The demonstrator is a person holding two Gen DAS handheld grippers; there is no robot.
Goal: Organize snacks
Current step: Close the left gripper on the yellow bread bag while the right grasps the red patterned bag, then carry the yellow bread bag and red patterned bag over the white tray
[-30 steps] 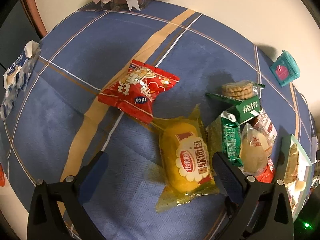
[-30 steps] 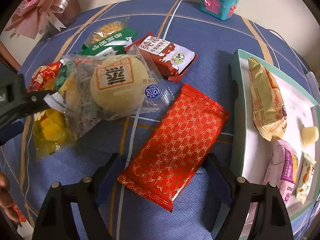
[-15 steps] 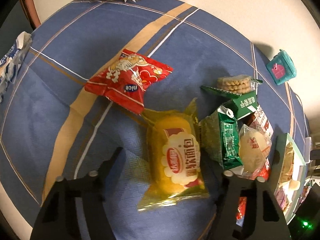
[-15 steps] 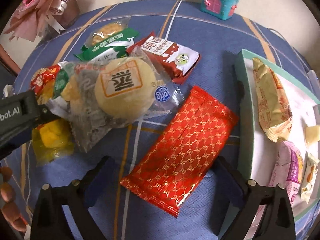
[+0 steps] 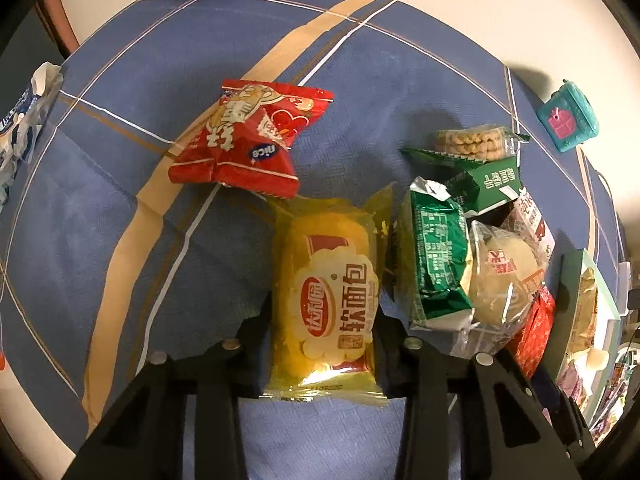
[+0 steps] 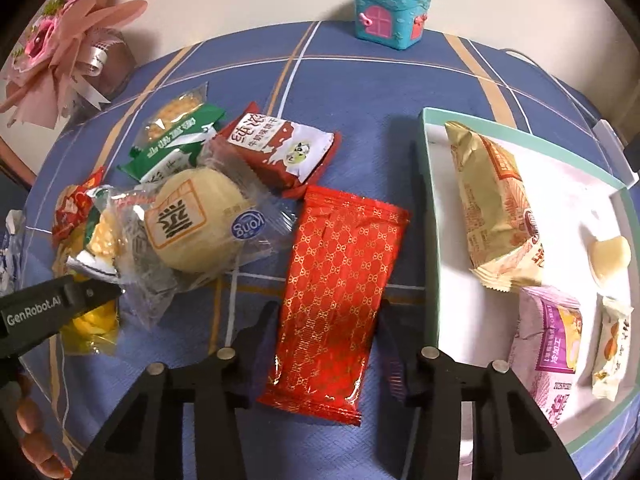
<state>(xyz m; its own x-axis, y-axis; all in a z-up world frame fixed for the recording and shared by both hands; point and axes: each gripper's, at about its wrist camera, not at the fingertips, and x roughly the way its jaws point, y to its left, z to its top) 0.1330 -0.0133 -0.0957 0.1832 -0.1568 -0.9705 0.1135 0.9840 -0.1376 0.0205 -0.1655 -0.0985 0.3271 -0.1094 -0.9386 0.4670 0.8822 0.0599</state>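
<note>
A yellow bread packet [image 5: 326, 304] lies between the fingers of my left gripper [image 5: 322, 320], whose jaws are closed in against its sides. A red patterned packet [image 6: 336, 292] lies between the fingers of my right gripper [image 6: 326, 320], whose jaws touch or nearly touch its edges. A pile of snacks sits beside both: a round pastry in clear wrap [image 6: 196, 224], green packets [image 5: 438, 264], a biscuit pack [image 5: 470, 142], a red-and-white milk snack [image 6: 280, 148] and a red chip bag [image 5: 248, 140]. A white tray with a teal rim [image 6: 428, 200] holds several snacks at the right.
A teal toy house [image 6: 390, 14] stands at the table's far edge. A pink bouquet [image 6: 64, 52] stands at the far left. A blue-and-white wrapper [image 5: 24, 120] lies at the left table edge. The blue plaid cloth [image 5: 120, 240] covers the round table.
Both grippers have moved down and forward and closed in: the left around the yellow bread packet, the right around the red patterned packet.
</note>
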